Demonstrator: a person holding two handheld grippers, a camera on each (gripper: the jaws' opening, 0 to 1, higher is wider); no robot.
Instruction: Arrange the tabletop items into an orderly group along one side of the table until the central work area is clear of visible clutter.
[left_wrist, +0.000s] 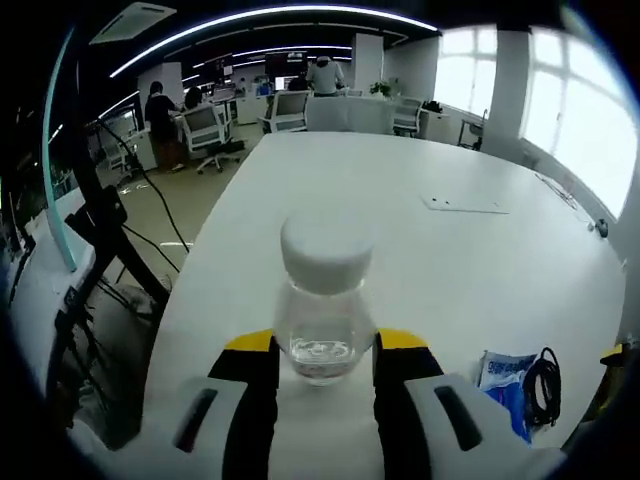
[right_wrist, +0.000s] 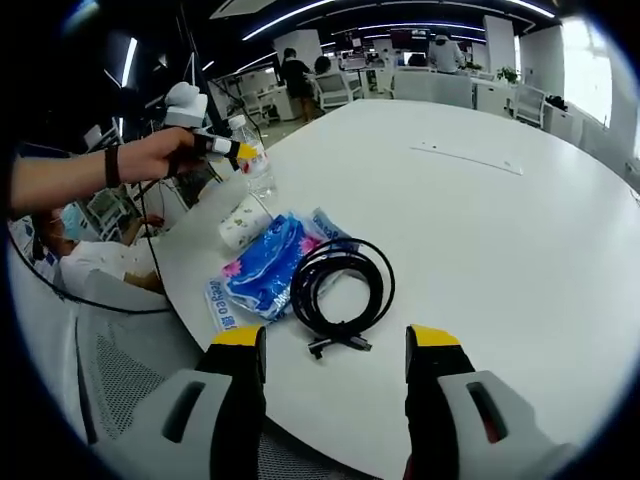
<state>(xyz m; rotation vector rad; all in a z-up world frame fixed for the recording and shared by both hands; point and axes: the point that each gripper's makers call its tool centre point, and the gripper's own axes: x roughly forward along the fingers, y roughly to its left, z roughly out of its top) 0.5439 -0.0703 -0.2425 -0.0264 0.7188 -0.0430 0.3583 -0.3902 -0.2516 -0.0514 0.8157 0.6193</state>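
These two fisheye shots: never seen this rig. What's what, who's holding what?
A person holds a two-jaw tool in each hand, each with a camera looking along its jaws. In the left gripper view, the left tool grips a clear bottle with a white cap, standing on the white table. In the right gripper view, the right tool is open and empty above a coiled black cable. Beside the cable lie blue packs and a paper roll. The person's hand shows there too.
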